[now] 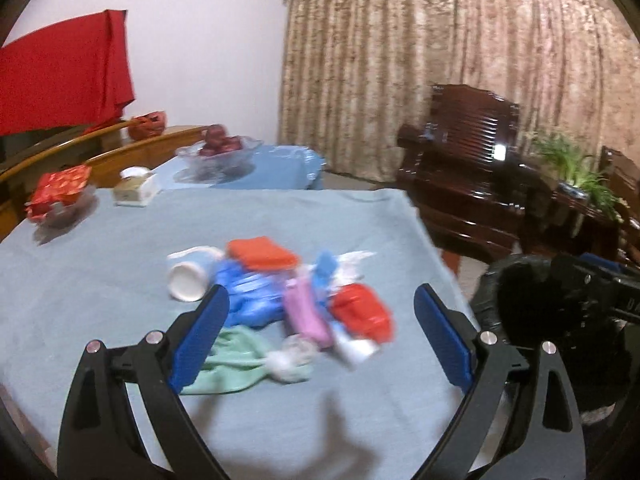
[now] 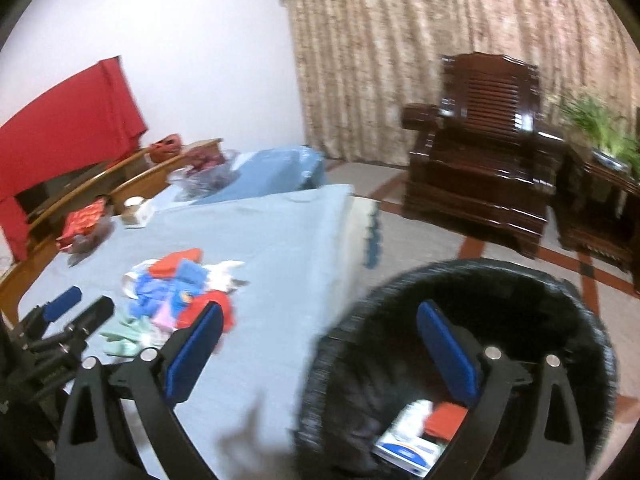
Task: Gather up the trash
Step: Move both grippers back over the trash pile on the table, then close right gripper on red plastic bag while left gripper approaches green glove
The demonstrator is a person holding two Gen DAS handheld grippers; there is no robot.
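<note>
Broadly, the table point(image 1: 100, 300) with its grey-blue cloth carries the trash pile point(image 1: 288, 300) near its right half, and the black-lined bin point(image 2: 460, 280) stands just off that edge with a few wrappers already inside. Both the left gripper point(image 1: 320, 332) over the pile and the right gripper point(image 2: 320, 344) above the bin have jaws spread wide, holding nothing. To pick well, I would close on the pink wrapper point(image 1: 306, 312) across its width, since its long axis runs away from the camera, slightly leftward.
</note>
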